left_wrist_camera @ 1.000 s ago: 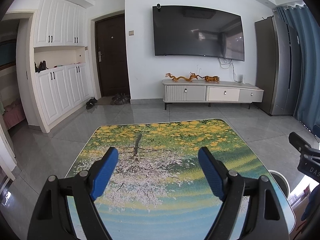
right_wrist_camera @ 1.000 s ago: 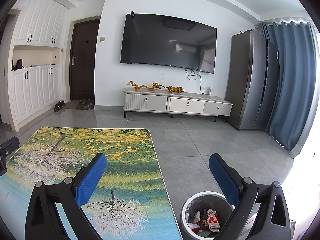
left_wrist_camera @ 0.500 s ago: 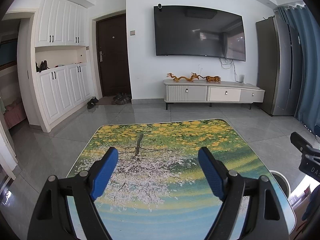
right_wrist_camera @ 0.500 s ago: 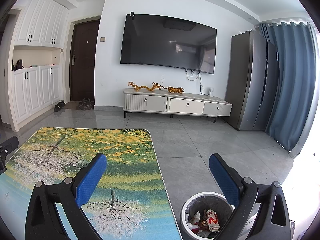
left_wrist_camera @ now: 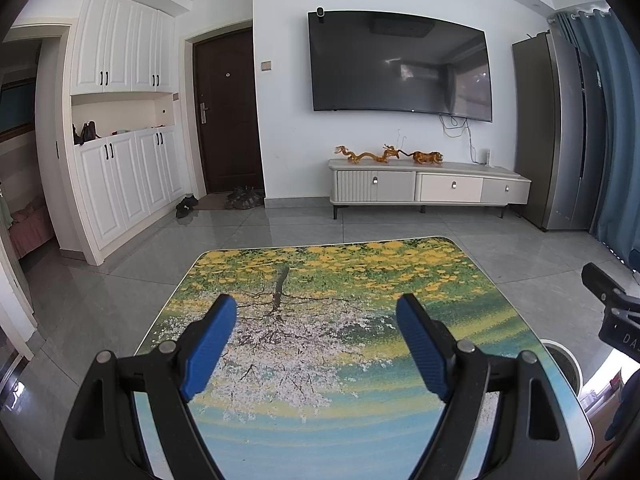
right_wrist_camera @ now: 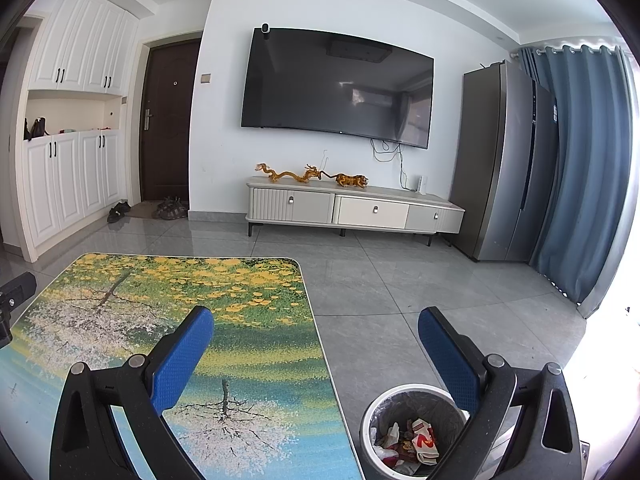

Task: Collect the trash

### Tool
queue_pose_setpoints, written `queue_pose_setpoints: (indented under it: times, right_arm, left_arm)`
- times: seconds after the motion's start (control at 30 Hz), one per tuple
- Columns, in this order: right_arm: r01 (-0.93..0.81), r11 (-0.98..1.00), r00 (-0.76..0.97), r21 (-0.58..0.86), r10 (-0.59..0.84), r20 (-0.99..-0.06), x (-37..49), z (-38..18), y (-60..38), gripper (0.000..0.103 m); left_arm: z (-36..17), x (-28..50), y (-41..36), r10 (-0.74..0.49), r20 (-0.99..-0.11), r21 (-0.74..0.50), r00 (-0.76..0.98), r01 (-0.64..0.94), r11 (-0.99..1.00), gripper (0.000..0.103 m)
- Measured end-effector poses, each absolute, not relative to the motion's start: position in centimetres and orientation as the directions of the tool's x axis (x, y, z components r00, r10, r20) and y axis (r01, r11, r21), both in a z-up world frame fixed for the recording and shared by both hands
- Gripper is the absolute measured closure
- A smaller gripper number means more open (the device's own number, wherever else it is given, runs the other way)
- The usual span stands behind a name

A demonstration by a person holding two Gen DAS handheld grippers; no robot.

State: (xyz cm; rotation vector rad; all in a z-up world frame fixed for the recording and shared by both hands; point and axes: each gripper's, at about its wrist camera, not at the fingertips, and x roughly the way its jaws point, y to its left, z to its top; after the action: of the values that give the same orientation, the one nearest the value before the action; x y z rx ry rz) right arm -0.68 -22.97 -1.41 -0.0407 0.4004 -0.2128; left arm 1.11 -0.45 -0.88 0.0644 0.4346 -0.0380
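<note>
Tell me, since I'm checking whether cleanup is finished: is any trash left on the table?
No, the table shows only its printed tree picture, and the wrappers lie in the bin beside it.

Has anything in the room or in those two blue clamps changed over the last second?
Almost nothing. The left tool drifted very slightly; nothing was picked up or released. Both it and the right tool stay open and empty over the table, and the trash stays in the bin.
</note>
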Motion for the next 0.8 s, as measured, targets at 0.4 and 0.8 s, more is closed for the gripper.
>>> queue_pose_setpoints:
  times: [0.4, 0.8]
  right_arm:
    - [0.195, 0.977, 0.898, -0.082, -0.211, -0.385, -0.65, -1.37, -23.01, 0.000]
    - [0.192, 0.978, 0.898, -0.085, -0.210, -0.386, -0.67, -1.25, -23.07, 0.000]
  left_arm:
    - [-1.03, 1.05, -0.34, -0.018, -0.427, 0.052, 0.904, 0.044, 0.998, 0.022]
    - [-1.19, 1.12, -0.39, -0.023, -0.436, 0.054, 0.900, 0.051, 0.997, 0.022]
